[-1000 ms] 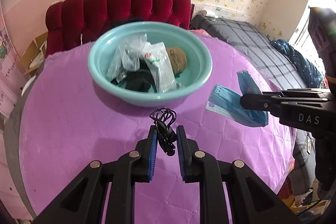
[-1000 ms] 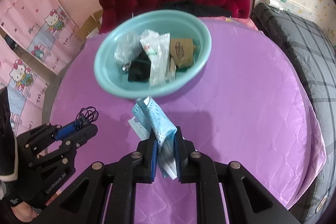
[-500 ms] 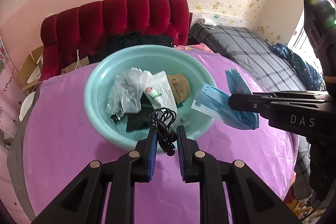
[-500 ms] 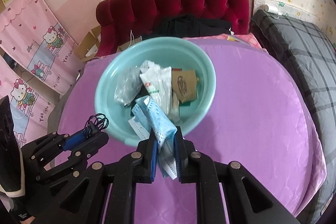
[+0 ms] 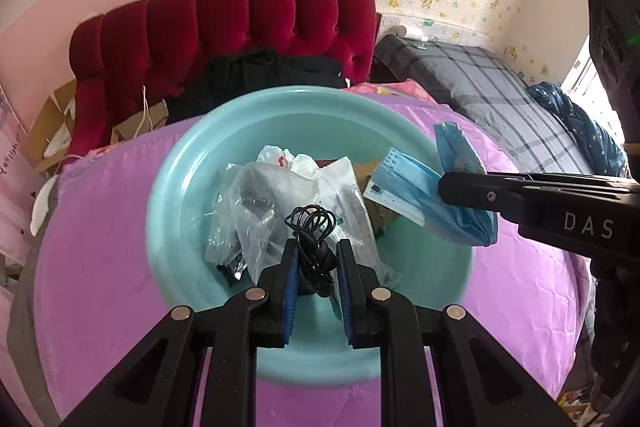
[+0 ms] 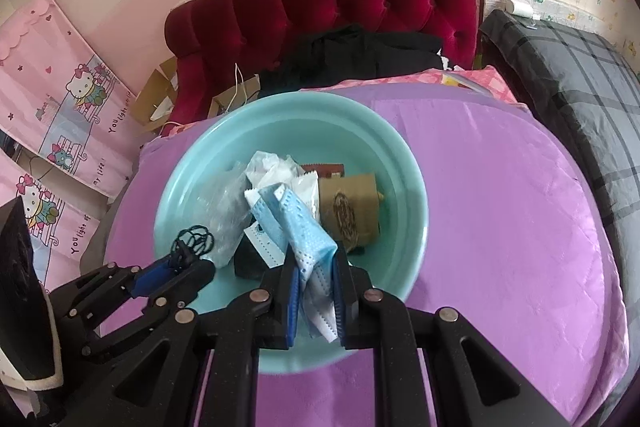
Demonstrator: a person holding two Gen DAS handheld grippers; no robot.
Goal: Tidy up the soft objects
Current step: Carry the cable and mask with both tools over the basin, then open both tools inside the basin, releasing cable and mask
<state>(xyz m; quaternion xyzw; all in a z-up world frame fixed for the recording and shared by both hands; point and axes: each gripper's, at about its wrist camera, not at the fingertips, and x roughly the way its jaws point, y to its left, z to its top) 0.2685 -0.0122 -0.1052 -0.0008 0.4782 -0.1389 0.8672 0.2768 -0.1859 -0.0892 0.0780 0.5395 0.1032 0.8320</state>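
Observation:
A teal basin (image 5: 168, 211) (image 6: 404, 187) stands on the round purple table and holds clear plastic bags (image 5: 256, 203), a white packet (image 5: 348, 195) and a brown packet (image 6: 348, 207). My left gripper (image 5: 316, 267) is shut on a coiled black cable (image 5: 314, 227) and holds it over the basin; it also shows in the right wrist view (image 6: 176, 267). My right gripper (image 6: 316, 287) is shut on blue face masks (image 6: 296, 223) over the basin's near side; the masks also show in the left wrist view (image 5: 424, 187).
A red tufted headboard (image 5: 240, 23) with black clothes (image 5: 260, 75) lies behind the table. A grey plaid bed (image 5: 500, 95) is at the right. Hello Kitty hangings (image 6: 68, 99) and cardboard boxes (image 6: 160, 95) are at the left. The purple tablecloth (image 6: 500, 207) extends right of the basin.
Both grippers have moved forward from the table surface to above the basin, each still holding its item. The basin now fills the middle of both views.

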